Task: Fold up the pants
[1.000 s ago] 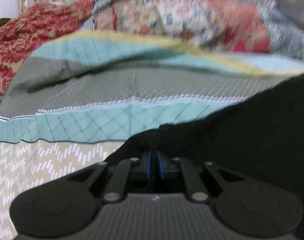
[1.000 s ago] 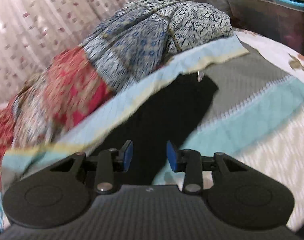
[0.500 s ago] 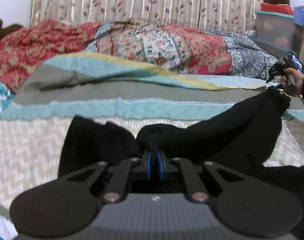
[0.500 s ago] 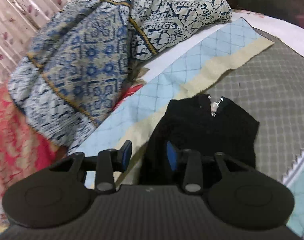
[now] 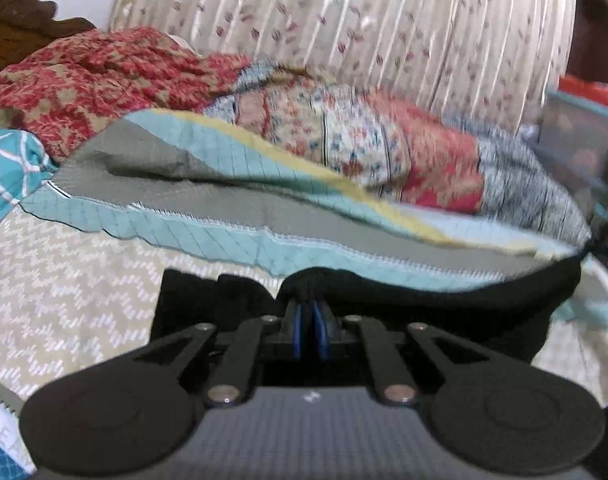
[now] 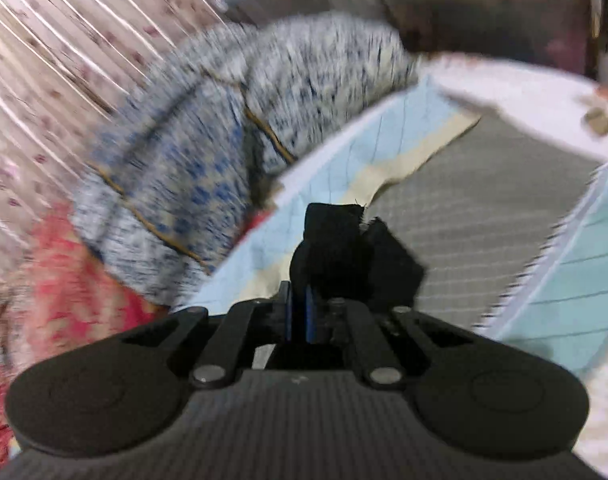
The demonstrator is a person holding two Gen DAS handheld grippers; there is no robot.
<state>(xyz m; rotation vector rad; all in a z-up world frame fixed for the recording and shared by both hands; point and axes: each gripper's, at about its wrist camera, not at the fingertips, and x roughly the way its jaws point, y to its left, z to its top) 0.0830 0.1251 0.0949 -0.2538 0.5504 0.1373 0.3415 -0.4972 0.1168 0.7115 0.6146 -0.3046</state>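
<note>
My left gripper (image 5: 309, 334) was clamped on the black pants (image 5: 444, 300), which hung lifted over the bed (image 5: 64, 292) toward its right edge. My right gripper (image 6: 300, 312) had just closed on the pants' other end (image 6: 344, 252).
</note>
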